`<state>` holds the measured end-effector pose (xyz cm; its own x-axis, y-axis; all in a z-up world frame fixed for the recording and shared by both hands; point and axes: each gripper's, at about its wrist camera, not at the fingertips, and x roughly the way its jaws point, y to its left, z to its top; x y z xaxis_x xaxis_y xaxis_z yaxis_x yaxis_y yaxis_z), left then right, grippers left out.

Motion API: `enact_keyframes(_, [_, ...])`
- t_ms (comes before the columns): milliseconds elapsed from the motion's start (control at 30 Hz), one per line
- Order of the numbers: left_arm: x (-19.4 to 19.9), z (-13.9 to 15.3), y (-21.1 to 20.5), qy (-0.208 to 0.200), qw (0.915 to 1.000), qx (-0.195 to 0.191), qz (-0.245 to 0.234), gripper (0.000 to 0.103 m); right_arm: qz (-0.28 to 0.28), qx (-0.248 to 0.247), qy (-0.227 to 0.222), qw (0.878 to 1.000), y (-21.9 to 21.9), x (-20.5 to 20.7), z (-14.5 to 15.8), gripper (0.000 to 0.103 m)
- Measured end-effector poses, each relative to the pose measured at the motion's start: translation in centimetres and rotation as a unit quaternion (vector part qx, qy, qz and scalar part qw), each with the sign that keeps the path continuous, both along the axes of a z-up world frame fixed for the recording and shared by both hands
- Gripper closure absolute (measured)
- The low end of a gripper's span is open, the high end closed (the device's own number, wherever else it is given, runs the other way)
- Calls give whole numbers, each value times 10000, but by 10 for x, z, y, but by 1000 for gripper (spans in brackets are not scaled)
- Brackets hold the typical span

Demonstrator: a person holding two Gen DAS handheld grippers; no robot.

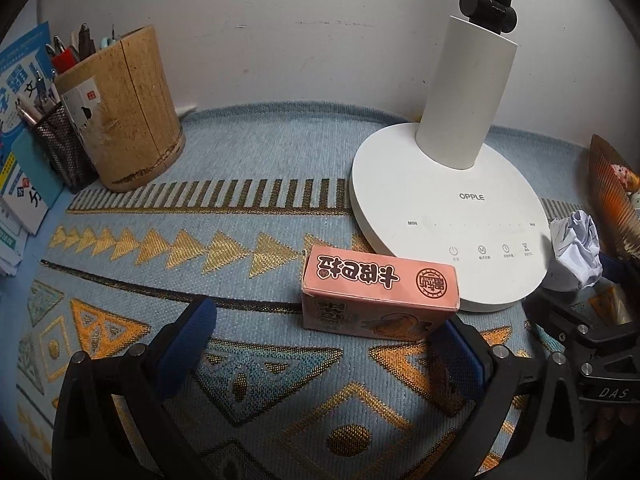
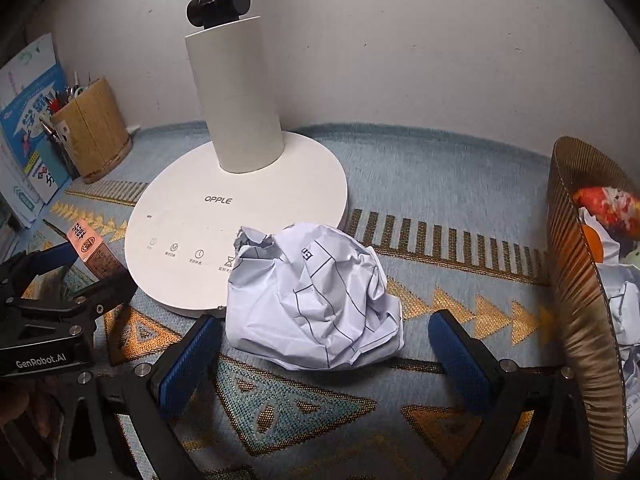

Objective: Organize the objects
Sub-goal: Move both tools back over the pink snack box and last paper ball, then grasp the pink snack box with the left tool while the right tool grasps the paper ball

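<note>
Right now both tongs gape wide, gripping nothing. Left gripper (image 1: 326, 336) faces a pink cardboard box with red lettering (image 1: 380, 292), which lies on the blue-gold patterned woven mat (image 1: 240, 380) just ahead of its fingertips, nearer the right finger, touching the white round lamp base (image 1: 448, 216). Right gripper (image 2: 324, 338) has a crumpled white lined paper ball (image 2: 316, 300) between its blue pads (image 2: 188, 364), overlapping the lamp base's front edge. Corrugated brown basket (image 2: 576, 280) with paper scraps sits close right. Wooden pen holder (image 1: 132, 112) and black mesh cup (image 1: 64, 144) stand far left beside booklets (image 1: 24, 120).
</note>
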<state>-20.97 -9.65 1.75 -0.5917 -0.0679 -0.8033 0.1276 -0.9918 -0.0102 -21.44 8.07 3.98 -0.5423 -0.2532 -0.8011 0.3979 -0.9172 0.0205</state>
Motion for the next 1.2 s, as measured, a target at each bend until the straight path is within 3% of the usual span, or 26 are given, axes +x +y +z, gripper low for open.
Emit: enact_keyframes(1200, [-1, 0, -1, -6, 10000, 3, 3, 0, 0, 27, 7, 10000, 0, 1, 2, 0])
